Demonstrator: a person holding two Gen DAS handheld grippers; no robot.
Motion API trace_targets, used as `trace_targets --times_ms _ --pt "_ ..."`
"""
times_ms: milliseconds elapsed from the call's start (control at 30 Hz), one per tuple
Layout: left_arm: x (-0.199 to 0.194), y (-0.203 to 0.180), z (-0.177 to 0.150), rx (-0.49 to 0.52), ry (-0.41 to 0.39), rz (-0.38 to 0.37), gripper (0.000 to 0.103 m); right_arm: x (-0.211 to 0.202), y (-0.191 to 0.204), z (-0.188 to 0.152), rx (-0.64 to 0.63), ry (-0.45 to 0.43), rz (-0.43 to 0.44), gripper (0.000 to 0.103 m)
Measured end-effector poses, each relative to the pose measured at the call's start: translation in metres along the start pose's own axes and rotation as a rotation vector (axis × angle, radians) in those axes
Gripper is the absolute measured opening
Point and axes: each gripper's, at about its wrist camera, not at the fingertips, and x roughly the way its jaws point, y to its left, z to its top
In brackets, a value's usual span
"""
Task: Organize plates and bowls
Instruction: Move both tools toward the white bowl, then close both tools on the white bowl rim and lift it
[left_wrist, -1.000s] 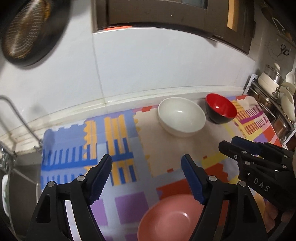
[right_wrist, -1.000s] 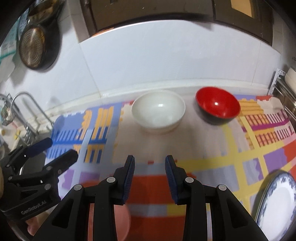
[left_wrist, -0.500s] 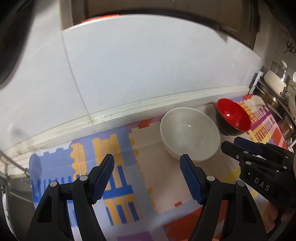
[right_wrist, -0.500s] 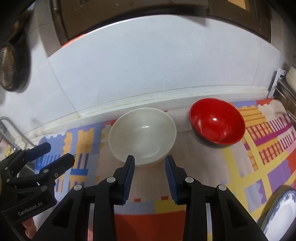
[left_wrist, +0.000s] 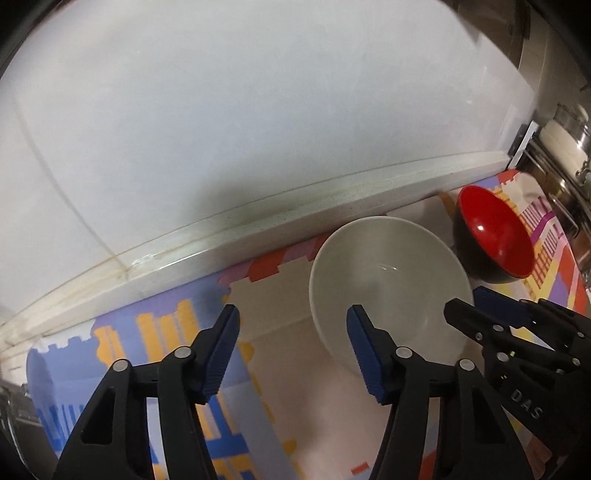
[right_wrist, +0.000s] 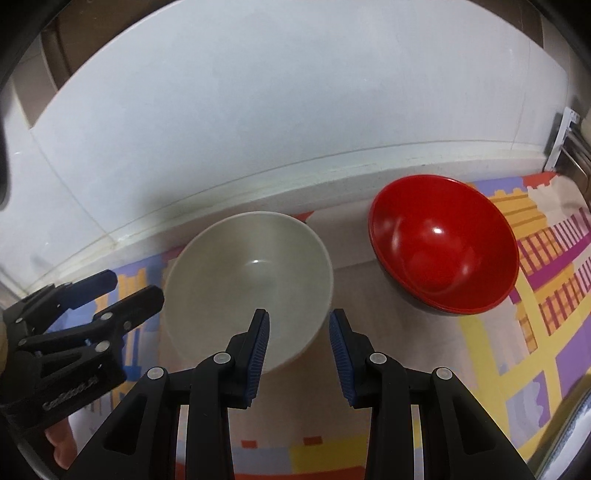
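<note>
A white bowl (left_wrist: 388, 280) (right_wrist: 251, 280) sits on the patterned mat near the wall, with a red bowl (left_wrist: 495, 236) (right_wrist: 443, 243) to its right. My left gripper (left_wrist: 293, 350) (right_wrist: 92, 306) hovers at the white bowl's left rim. Its jaws are closing, and the pads press on nothing. My right gripper (right_wrist: 299, 332) (left_wrist: 517, 332) is at the bowl's near right rim, open by a narrow gap. The rim shows in that gap; I cannot tell whether it touches the pads.
The colourful mat (left_wrist: 207, 332) (right_wrist: 535, 295) ends at a white ledge below a tiled wall (left_wrist: 258, 129). A metal rack with pots (left_wrist: 565, 140) stands at the right. A plate's edge (right_wrist: 576, 424) shows at the lower right. A hand (right_wrist: 59, 443) holds the left gripper.
Both grippers moved forward toward the wall and lower, so both bowls look larger. The pink plate left the left wrist view. The left jaws narrowed; the right jaws kept their gap.
</note>
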Motion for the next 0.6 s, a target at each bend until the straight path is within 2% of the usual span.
trace_targets --times_ms 67,200,233,300,433,500,600 --pt "0.009 -0.002 0.002 0.005 0.020 -0.008 0.055 0.005 -0.002 0.001 0.008 0.005 0.000 0.035" --pt "0.022 -0.004 0.003 0.007 0.050 -0.016 0.040 0.012 -0.003 0.003 0.010 0.010 0.000 0.033" --pt "0.025 -0.004 0.003 0.009 0.057 -0.018 0.036 0.013 -0.003 0.002 0.008 0.010 -0.001 0.029" --pt "0.029 -0.004 0.003 0.009 0.064 -0.025 0.033 0.016 -0.004 0.003 0.002 0.014 -0.003 0.025" --pt "0.033 -0.004 0.004 0.006 0.079 -0.042 0.018 0.019 -0.004 0.005 0.001 0.013 -0.007 0.018" --pt "0.034 -0.004 0.004 0.007 0.083 -0.053 0.014 0.020 -0.004 0.006 -0.001 0.011 -0.010 0.015" --pt "0.035 -0.007 0.006 0.000 0.081 -0.047 0.013 0.021 -0.004 0.007 0.003 0.010 -0.006 0.015"
